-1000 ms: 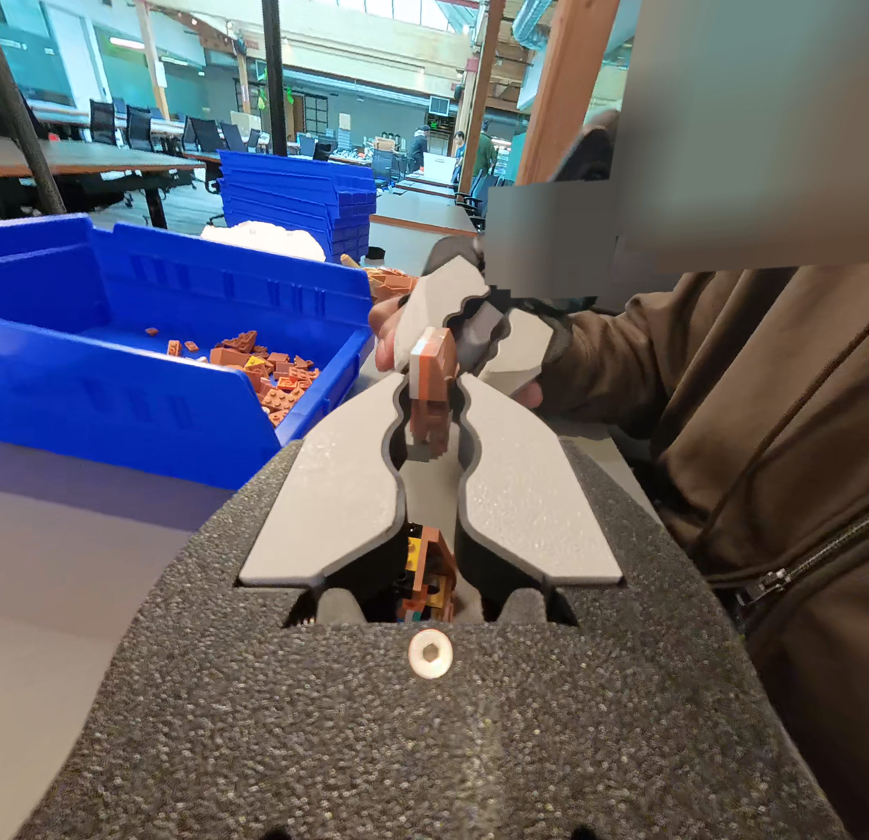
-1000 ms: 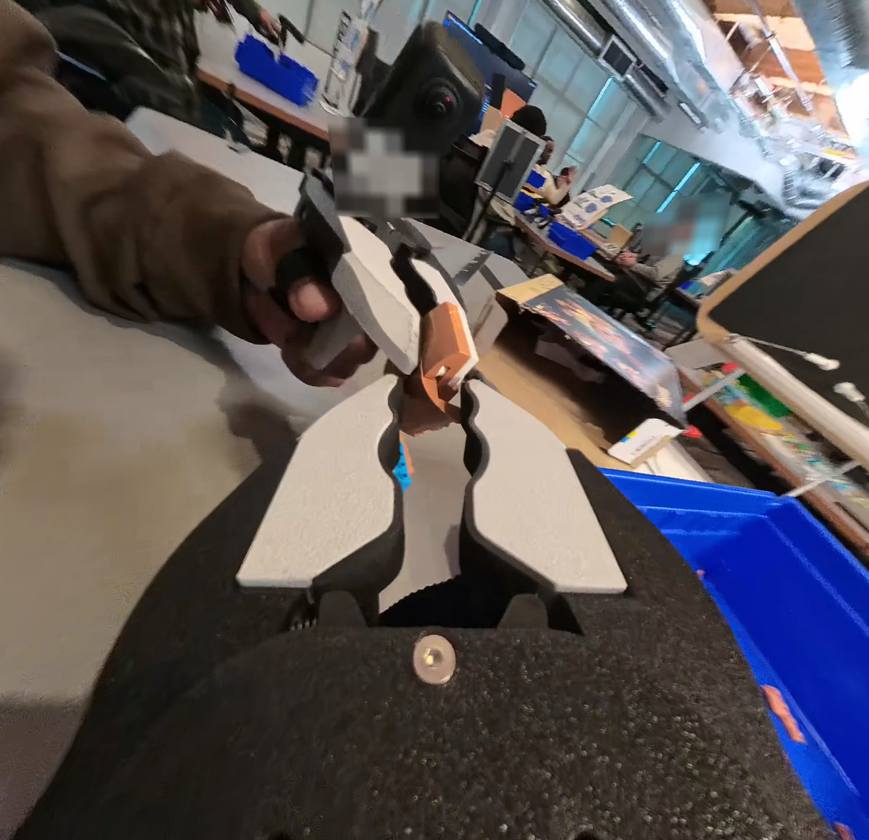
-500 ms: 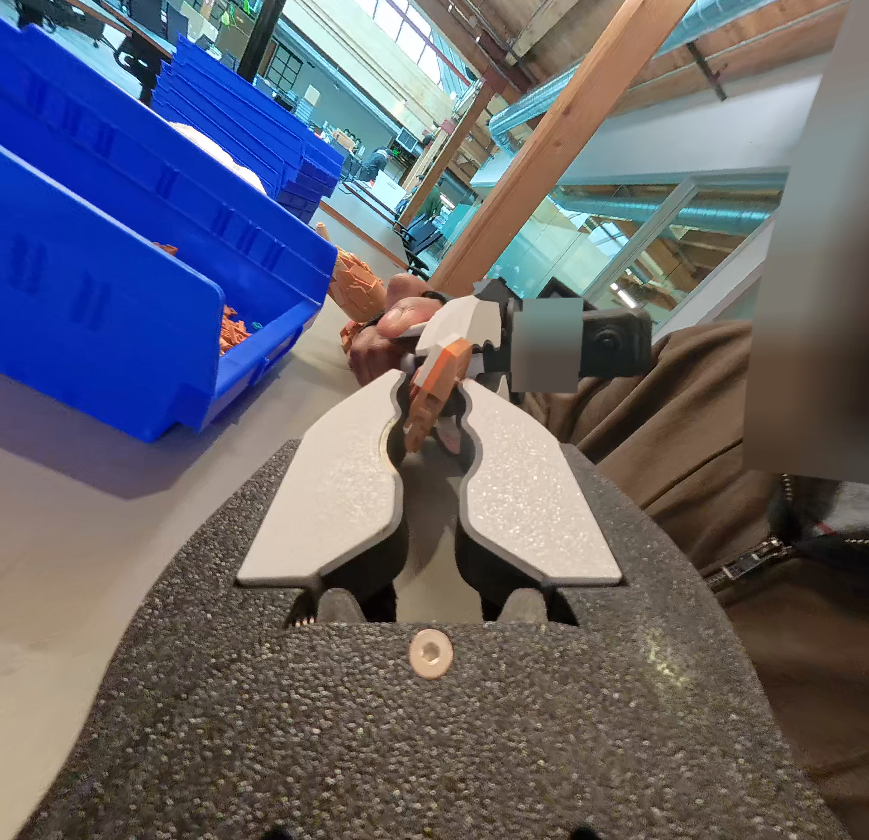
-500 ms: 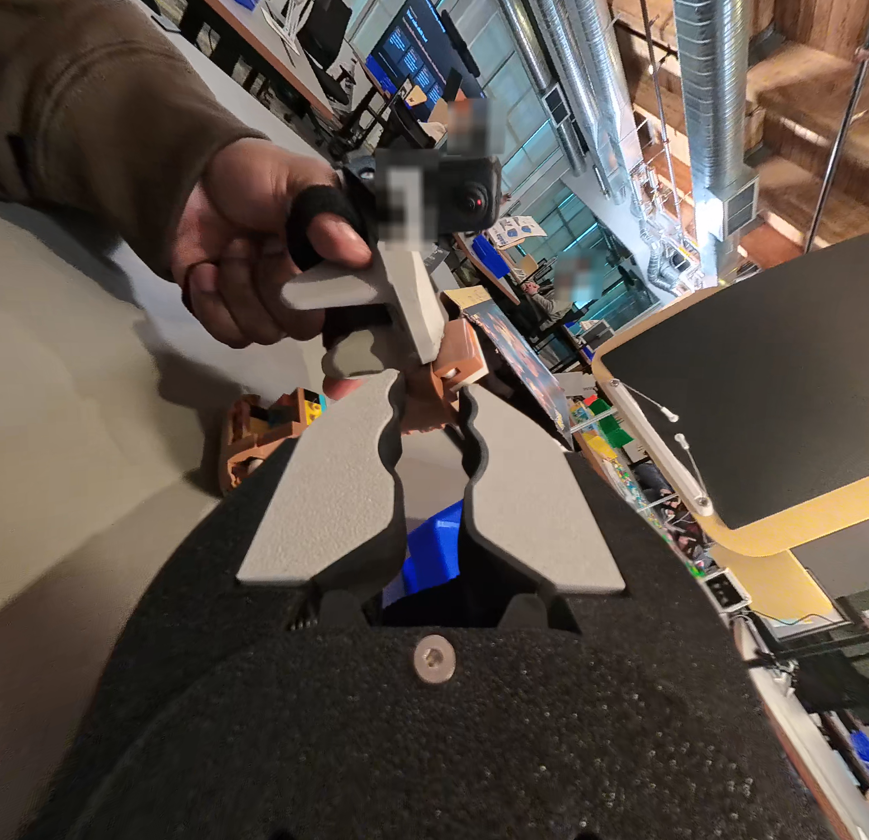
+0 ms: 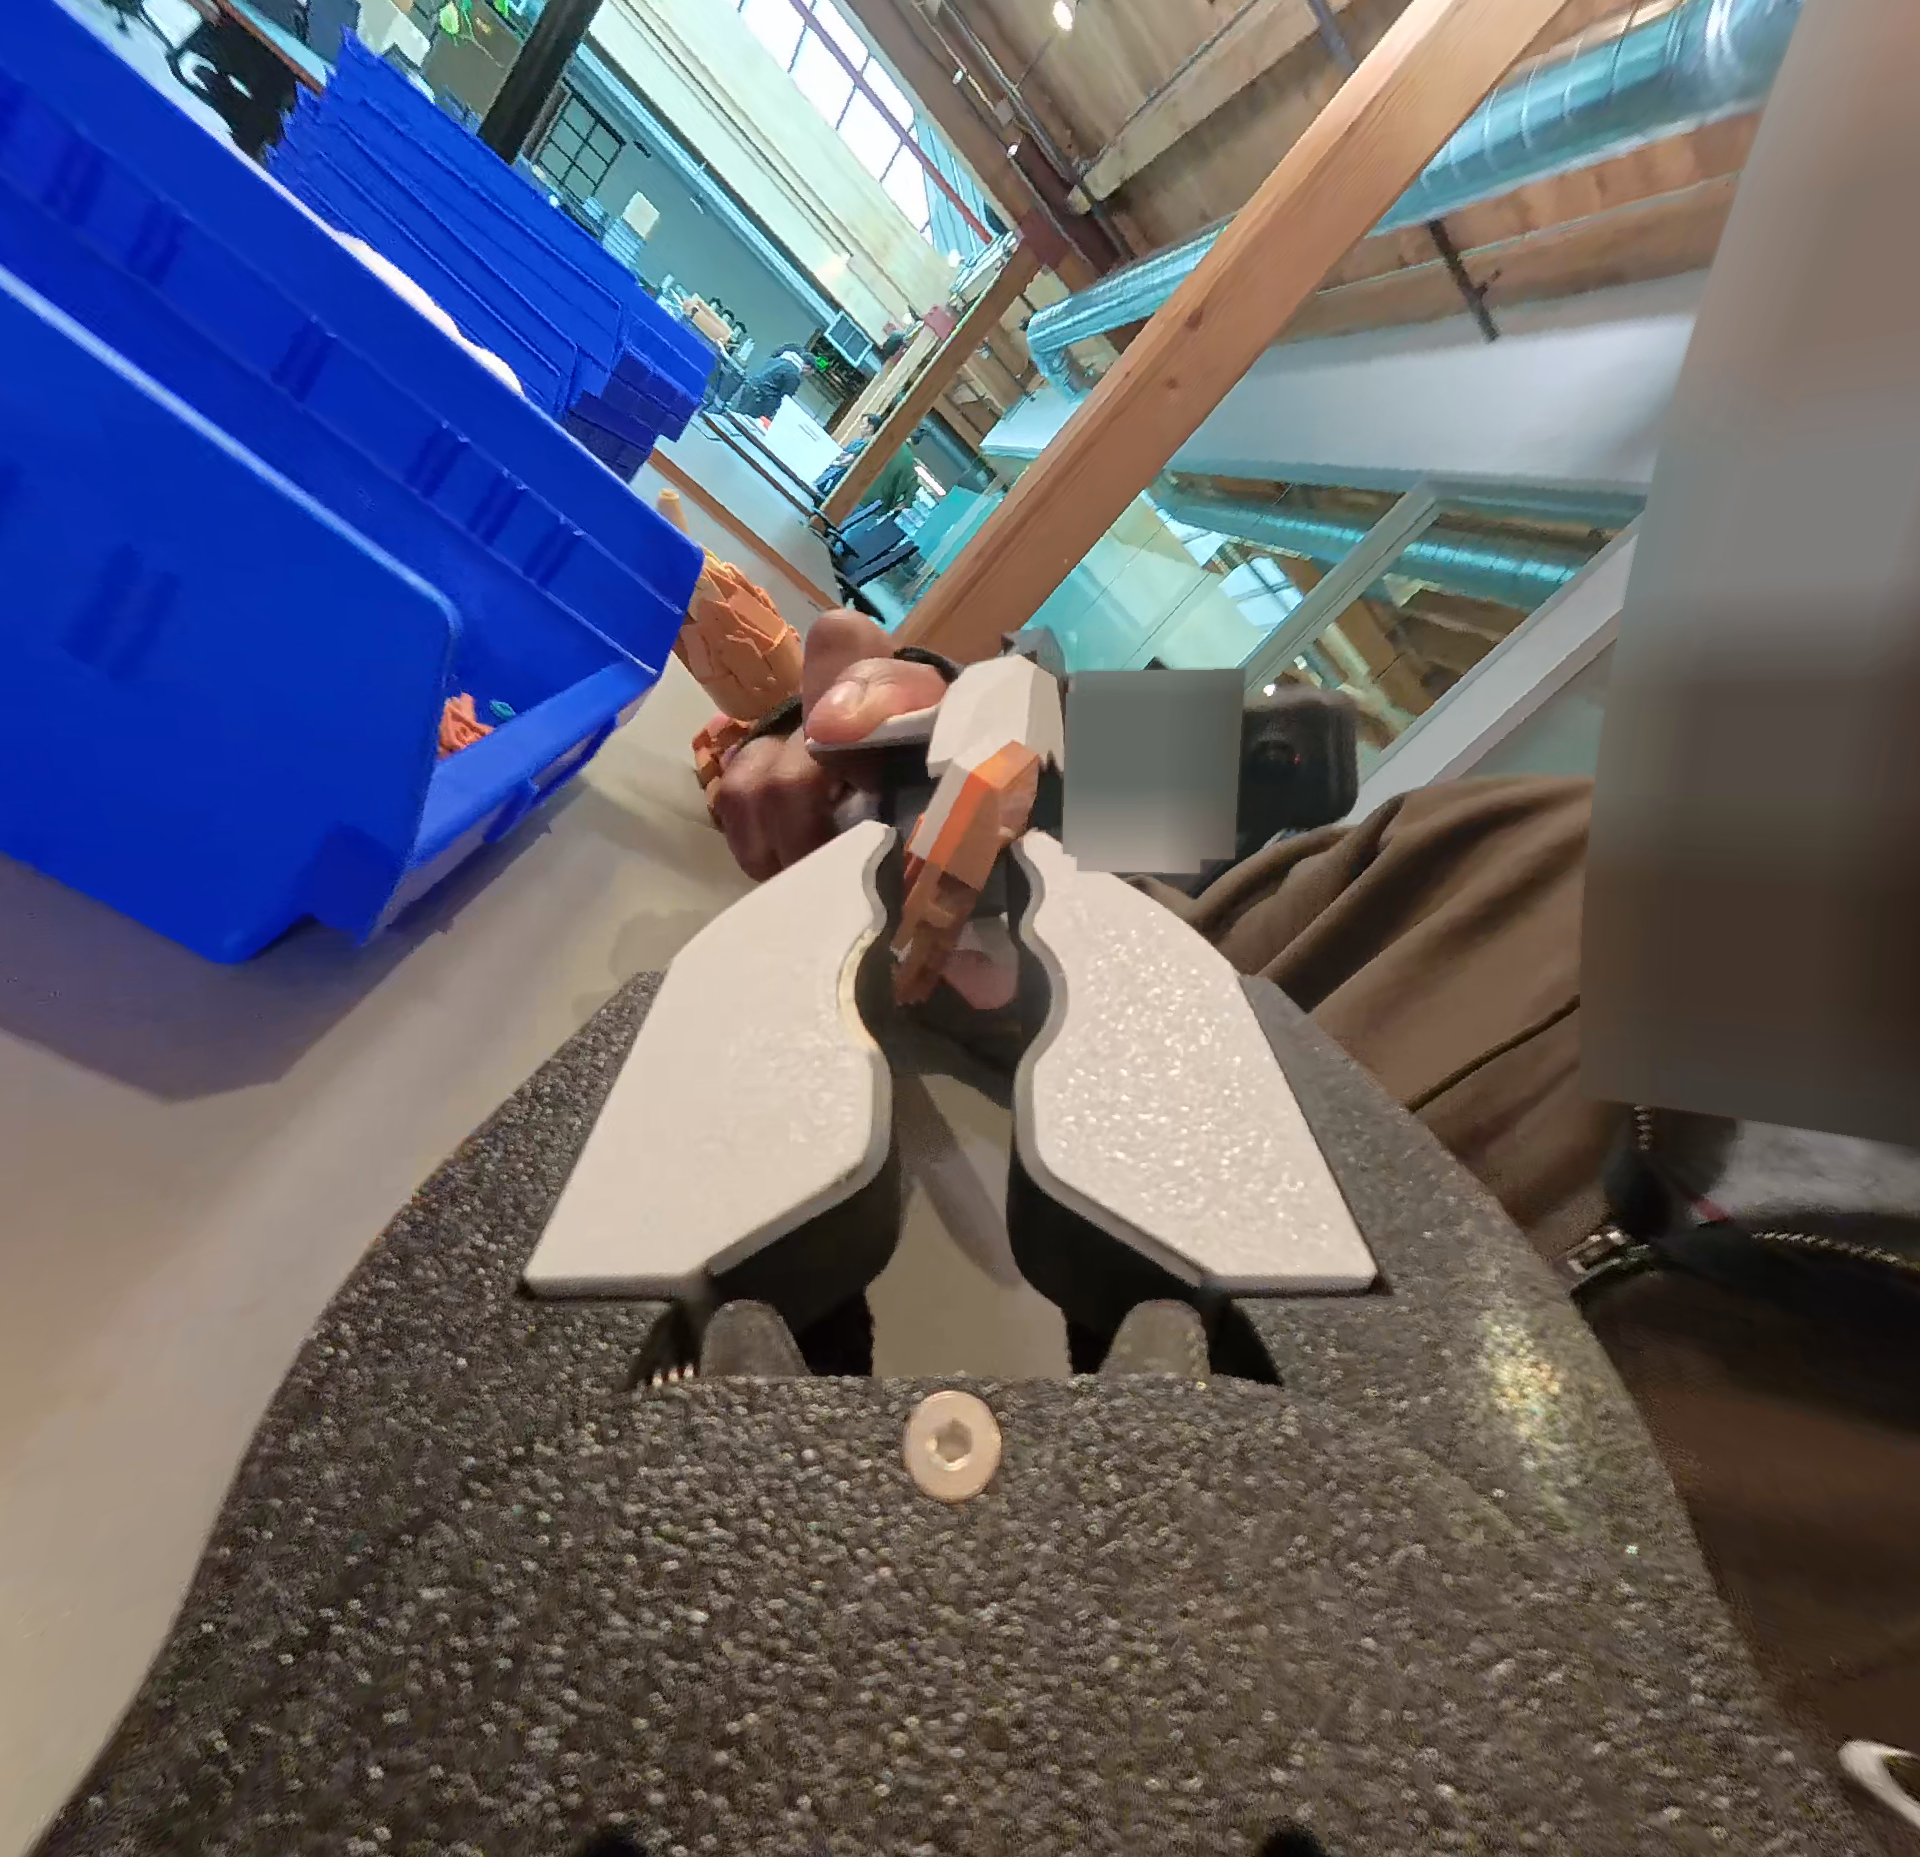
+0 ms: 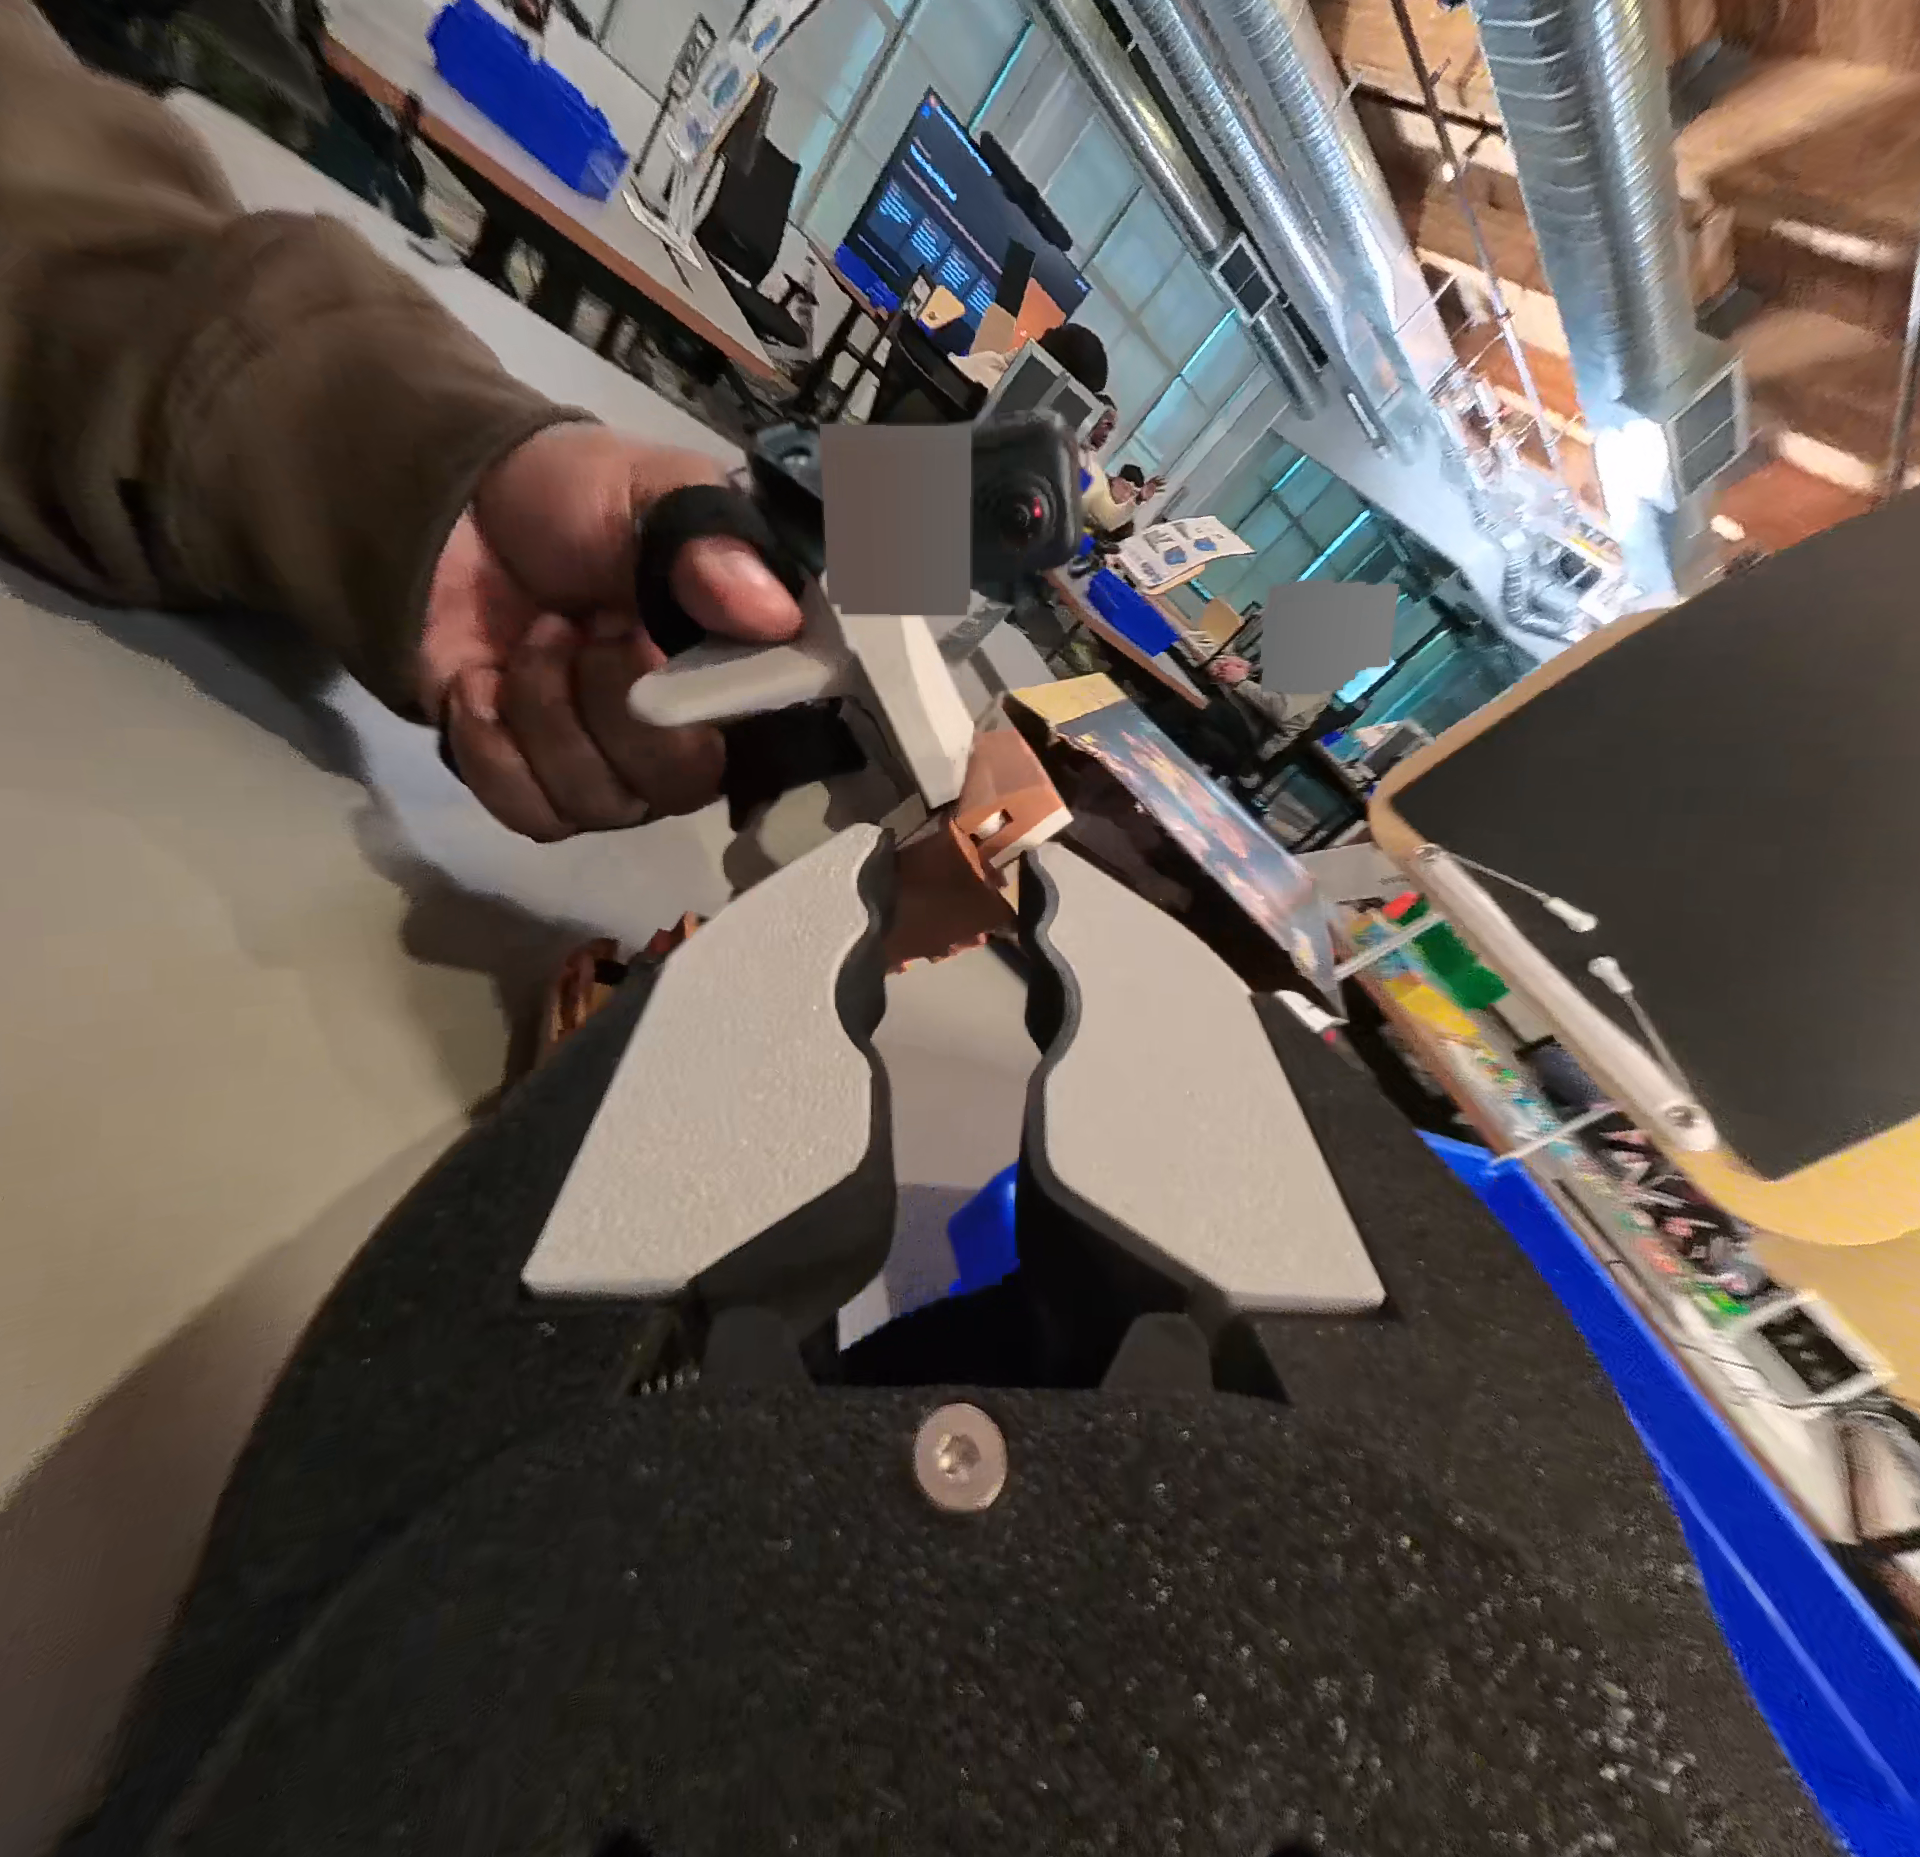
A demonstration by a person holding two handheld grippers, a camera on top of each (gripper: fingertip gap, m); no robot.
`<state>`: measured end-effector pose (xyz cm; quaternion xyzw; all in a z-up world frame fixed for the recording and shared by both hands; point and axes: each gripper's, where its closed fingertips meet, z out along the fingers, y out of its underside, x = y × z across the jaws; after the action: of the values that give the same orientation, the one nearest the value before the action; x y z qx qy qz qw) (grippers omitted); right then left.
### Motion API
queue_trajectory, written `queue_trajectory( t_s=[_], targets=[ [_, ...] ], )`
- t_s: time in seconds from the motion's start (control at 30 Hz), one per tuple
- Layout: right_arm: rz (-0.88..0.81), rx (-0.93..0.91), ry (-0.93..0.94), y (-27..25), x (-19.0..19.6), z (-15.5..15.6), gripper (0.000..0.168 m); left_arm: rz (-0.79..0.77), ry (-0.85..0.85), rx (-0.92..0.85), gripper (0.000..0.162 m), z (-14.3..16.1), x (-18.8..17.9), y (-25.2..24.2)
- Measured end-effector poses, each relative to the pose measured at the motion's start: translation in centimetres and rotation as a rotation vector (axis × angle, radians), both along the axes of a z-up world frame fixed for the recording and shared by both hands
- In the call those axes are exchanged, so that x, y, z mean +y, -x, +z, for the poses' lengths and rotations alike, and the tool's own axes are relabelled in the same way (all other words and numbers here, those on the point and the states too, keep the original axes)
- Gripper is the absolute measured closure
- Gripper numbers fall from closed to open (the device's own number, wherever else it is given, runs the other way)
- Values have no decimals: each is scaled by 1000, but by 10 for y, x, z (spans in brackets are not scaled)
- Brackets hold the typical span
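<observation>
A small orange-brown brick piece (image 5: 966,841) with a pale side sits tilted between my left gripper's (image 5: 956,851) fingertips, which are shut on it. My right gripper (image 5: 992,716) meets it from the far side, held by a hand. In the right wrist view my right gripper (image 6: 956,851) is shut on the darker brown end of the brick piece (image 6: 945,898). The left gripper (image 6: 925,737) clamps the orange and white end just beyond. Both hold the piece in the air above the grey table (image 5: 156,1132).
A blue bin (image 5: 260,560) with orange bricks stands left, stacked blue bins (image 5: 499,280) behind it. A brown brick figure (image 5: 738,644) stands by the right hand. In the right wrist view a blue bin (image 6: 1766,1495), a picture box (image 6: 1195,820) and a brick build (image 6: 582,986) lie close. Left and right tips are no more than a few centimetres apart.
Both grippers have tilted and turned together with the brick piece held between them. The blue bin has slid to the left of the left wrist view. Both grips stay closed.
</observation>
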<state>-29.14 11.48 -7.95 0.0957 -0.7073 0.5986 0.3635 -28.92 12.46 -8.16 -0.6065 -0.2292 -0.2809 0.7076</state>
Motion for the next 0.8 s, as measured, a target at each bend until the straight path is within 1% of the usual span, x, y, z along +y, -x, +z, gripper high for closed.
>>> queue_trajectory(
  t_s=[0.17, 0.3, 0.43, 0.47, 0.53, 0.6, 0.67, 0.8],
  targets=[
    [30, -100, 22, 2, 3, -1, 150, 72, 96, 146, 137, -5, 2, 5],
    [74, -161, 18, -1, 3, -2, 151, 83, 103, 225, 134, -4, 2, 3],
    [118, -211, -5, -7, 0, -8, 151, 107, 83, 306, 132, 3, -1, 2],
    [127, -221, -10, -8, -1, -9, 151, 103, 88, 329, 133, 4, -1, 1],
    [127, -226, -21, -8, -2, -11, 151, 98, 106, 379, 140, 2, -1, -2],
    [123, -227, -29, -8, -3, -13, 150, 94, 128, 405, 143, 1, -1, -3],
    [71, -222, -29, 1, -2, -14, 146, 82, 139, 403, 149, 1, -3, -3],
    [68, -290, -5, 5, -1, -14, 145, 121, 152, 418, 151, 1, -4, 1]
  ],
)
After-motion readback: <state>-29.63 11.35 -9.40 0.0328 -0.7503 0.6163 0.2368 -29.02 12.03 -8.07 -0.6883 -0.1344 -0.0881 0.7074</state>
